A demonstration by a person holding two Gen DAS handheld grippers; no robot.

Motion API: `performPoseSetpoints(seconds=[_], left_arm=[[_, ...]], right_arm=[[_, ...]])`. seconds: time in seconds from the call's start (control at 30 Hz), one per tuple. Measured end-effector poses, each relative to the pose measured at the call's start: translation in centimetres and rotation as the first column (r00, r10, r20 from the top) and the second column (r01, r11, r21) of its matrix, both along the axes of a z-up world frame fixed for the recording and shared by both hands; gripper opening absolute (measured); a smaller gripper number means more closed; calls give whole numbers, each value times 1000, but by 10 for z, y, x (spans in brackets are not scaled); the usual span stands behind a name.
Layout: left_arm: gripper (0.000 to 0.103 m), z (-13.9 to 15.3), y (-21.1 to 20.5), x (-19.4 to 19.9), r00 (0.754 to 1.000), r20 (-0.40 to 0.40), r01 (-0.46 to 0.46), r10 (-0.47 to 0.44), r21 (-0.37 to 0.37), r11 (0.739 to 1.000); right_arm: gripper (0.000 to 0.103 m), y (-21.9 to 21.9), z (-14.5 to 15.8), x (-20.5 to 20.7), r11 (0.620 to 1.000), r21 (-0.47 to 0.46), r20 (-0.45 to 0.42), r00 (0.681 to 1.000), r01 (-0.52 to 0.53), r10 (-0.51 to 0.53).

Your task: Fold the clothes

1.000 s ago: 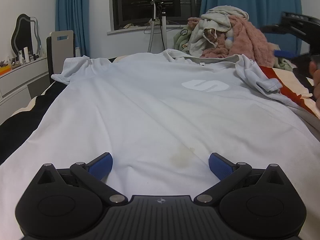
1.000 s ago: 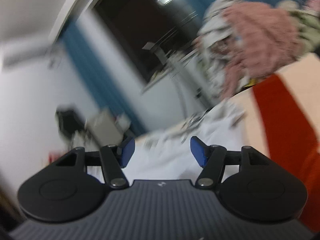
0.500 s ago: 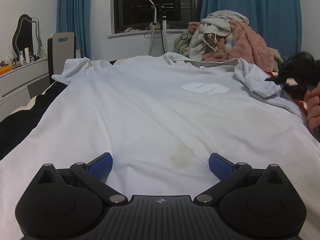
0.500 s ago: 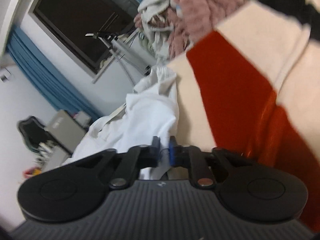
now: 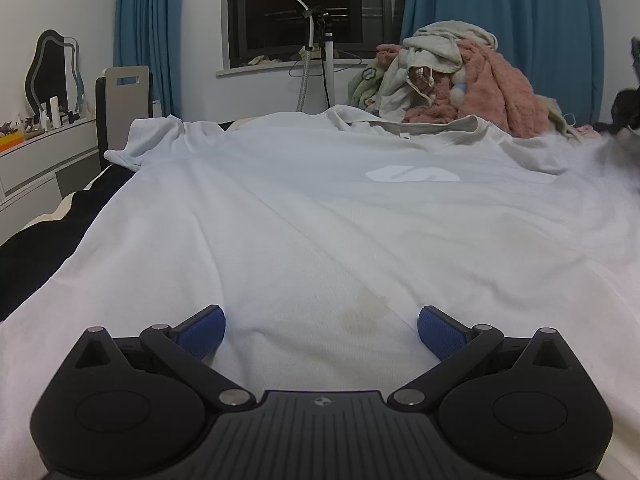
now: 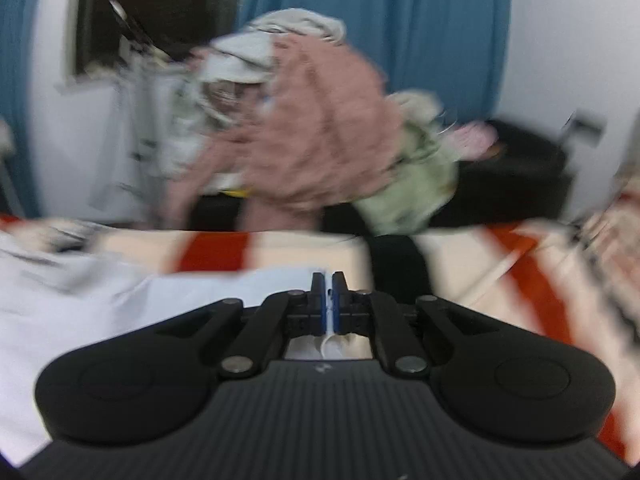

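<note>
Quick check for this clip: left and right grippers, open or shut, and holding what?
Left gripper: open, over the white T-shirt, gripping nothing.
Right gripper: shut on a bit of white fabric of the T-shirt's sleeve.

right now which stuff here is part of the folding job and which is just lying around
In the job:
- white t-shirt, spread flat on the bed
- right gripper, fingers shut on white fabric
- left gripper, open over the hem

Lying about:
- clothes pile
- garment steamer
- wavy mirror
- striped bedcover
</note>
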State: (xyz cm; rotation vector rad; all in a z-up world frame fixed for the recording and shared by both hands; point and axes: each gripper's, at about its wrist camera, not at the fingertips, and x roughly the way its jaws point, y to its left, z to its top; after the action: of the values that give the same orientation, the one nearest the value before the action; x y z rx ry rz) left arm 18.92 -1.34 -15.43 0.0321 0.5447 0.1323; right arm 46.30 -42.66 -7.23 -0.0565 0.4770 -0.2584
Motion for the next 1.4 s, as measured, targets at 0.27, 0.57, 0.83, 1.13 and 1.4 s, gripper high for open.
performPoseSetpoints(seconds=[0.27, 0.57, 0.83, 1.13, 1.4], left_arm=[[103, -2, -3, 1, 1000, 4, -1, 1, 21, 1000], [103, 2, 0, 3, 1000, -24, 11, -10, 15, 1000], [101, 27, 1, -24, 998, -28, 59, -59, 9, 998], [94, 86, -47, -113, 908, 63, 419, -415, -185, 889], [53, 52, -135, -147, 676, -77, 663, -733, -371, 650]], right_arm=[[78, -33, -31, -1, 986, 122, 1, 994, 113, -114], [84, 23, 24, -188, 952, 304, 124, 992, -25, -13], [84, 67, 42, -397, 881, 464, 188, 982, -96, 8], [86, 69, 48, -472, 827, 523, 326, 945, -207, 31], [86, 53, 31, -476, 768, 604, 319, 948, -214, 14]])
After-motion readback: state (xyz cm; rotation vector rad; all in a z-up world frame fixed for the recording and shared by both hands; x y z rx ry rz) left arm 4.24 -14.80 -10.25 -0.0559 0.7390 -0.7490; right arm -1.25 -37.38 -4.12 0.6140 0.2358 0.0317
